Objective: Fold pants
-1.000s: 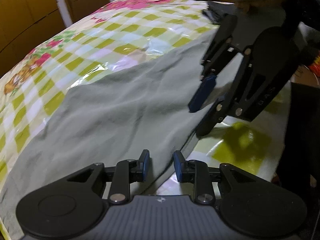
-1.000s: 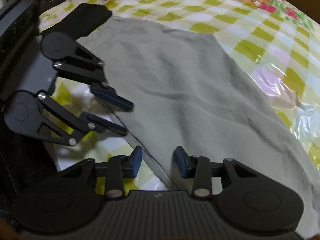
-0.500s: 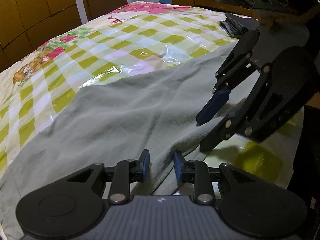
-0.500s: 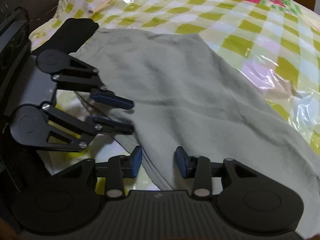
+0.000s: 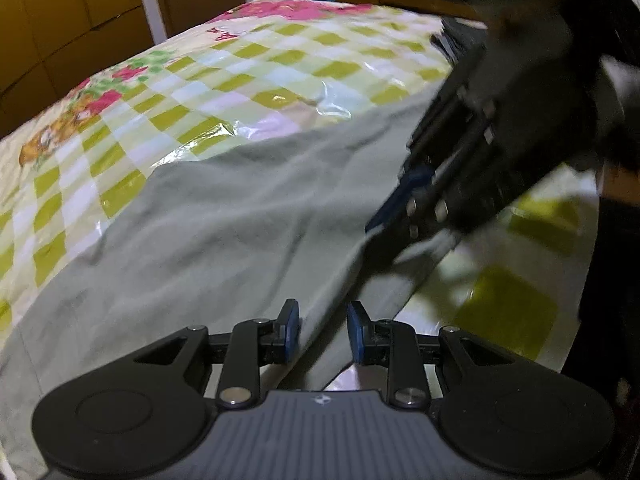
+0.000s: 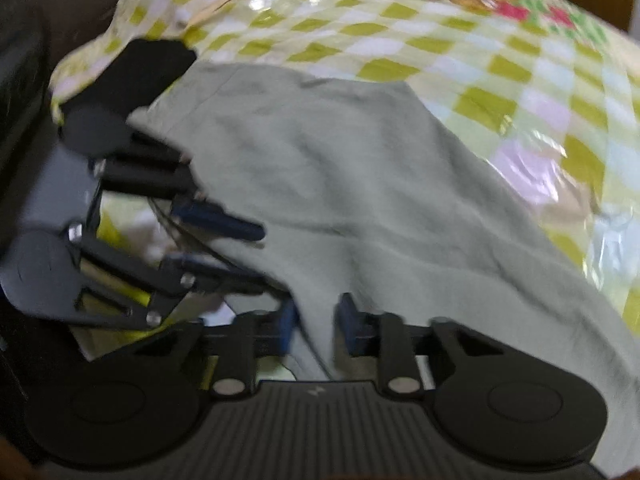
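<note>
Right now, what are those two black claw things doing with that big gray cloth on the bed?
A person is folding gray pants spread on a checkered cover. Each hand holds a gripper at the near edge of the fabric. The left gripper has the edge between its fingers, which aren't visibly pressing. The right gripper is closing on a raised ridge of fabric. No fold made yet.

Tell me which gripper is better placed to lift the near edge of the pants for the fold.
Probably the right gripper: its jaws are closing with the pants edge between them. The left gripper also straddles that edge, its jaws apart.
</note>
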`<action>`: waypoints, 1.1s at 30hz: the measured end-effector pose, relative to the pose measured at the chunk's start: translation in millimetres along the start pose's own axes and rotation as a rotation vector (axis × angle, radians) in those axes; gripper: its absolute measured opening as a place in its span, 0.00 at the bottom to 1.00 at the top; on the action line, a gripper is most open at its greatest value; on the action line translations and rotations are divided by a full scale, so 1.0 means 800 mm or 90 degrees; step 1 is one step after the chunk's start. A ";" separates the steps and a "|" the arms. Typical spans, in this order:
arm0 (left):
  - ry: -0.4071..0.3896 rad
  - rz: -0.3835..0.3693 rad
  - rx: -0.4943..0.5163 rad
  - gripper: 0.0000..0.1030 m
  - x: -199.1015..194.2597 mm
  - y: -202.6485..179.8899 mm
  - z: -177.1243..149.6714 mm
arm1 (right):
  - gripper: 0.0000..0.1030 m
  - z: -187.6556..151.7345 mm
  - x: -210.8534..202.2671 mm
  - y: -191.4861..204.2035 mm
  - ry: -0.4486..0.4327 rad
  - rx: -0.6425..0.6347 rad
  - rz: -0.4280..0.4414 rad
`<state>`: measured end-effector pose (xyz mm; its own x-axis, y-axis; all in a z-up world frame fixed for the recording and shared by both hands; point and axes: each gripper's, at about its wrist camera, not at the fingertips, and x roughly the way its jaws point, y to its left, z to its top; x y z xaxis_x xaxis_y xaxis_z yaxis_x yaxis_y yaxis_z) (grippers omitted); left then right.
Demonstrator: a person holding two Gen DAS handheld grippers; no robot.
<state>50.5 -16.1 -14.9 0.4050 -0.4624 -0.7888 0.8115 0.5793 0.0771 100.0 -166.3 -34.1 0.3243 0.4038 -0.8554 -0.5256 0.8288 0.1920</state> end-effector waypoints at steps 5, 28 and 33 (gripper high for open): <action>-0.016 0.063 0.030 0.43 0.006 -0.012 0.003 | 0.09 0.001 0.002 -0.013 0.006 0.043 0.021; 0.006 0.012 -0.027 0.20 0.003 -0.012 -0.017 | 0.05 -0.022 -0.002 0.020 0.020 -0.007 0.025; 0.000 0.009 -0.031 0.21 -0.009 -0.010 -0.014 | 0.17 -0.029 -0.018 0.005 -0.025 0.076 0.048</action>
<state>36.3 -9.6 -16.5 0.4164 -0.4532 -0.7881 0.7840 0.6180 0.0589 74.7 -178.2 -32.0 0.3197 0.4791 -0.8174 -0.4534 0.8349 0.3121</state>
